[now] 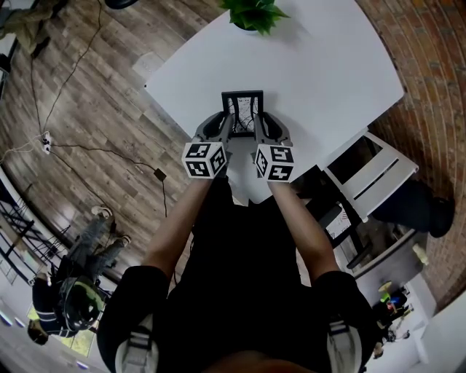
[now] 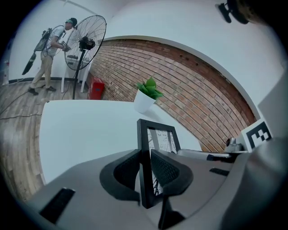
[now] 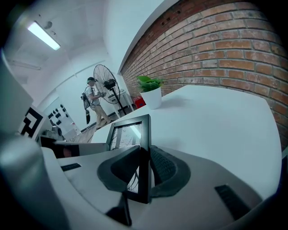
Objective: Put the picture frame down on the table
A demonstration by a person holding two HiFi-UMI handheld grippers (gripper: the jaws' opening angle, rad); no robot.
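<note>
A small black picture frame (image 1: 242, 114) with a line drawing under glass is held over the near part of the white table (image 1: 320, 65). My left gripper (image 1: 226, 125) is shut on the frame's left side bar (image 2: 145, 170). On the opposite side, my right gripper (image 1: 258, 125) is shut on the right side bar (image 3: 145, 166). The frame (image 2: 158, 139) stands nearly upright between the jaws in both gripper views, its top edge (image 3: 130, 120) pointing away from me. Whether its lower edge touches the table is hidden by the grippers.
A green plant in a white pot (image 1: 253, 14) stands at the table's far edge, also in the left gripper view as the pot (image 2: 145, 99). A brick wall (image 3: 216, 49) runs along the right. A standing fan (image 2: 85, 42) and a person (image 2: 51, 49) are beyond the table. White furniture (image 1: 371, 171) sits at the right.
</note>
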